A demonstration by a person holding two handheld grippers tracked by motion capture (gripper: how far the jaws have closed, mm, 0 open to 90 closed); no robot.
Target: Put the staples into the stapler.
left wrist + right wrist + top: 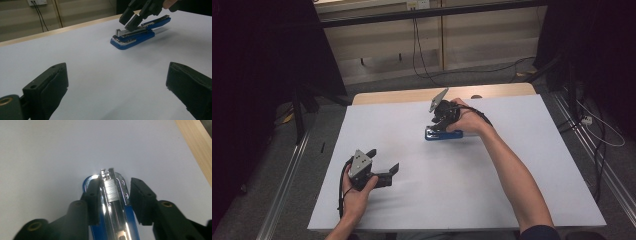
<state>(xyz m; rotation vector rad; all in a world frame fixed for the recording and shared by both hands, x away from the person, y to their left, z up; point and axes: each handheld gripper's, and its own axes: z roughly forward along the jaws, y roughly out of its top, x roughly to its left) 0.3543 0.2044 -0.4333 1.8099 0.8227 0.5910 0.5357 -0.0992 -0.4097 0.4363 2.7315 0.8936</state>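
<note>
A blue stapler [443, 134] [140, 33] [112, 195] lies flat on the white table top [437, 190], a little beyond the middle. Its chrome front end and metal staple channel show. My right gripper [435, 126] [130, 21] [115, 182] points down over the front end with a jaw on either side. The jaws stand apart: the left pad is close against the stapler's side, and a clear gap separates the right pad from it. At the near left, my left gripper [384, 160] [117, 67] rests low over the table, wide open, with nothing between its fingers.
The table's far edge is a bare wooden strip [412, 95] with a small dark round mark [476, 96]. Cables [417, 45] trail on the floor beyond it. Black curtains hang to the left and right. Metal rails [287, 170] run along both sides of the table.
</note>
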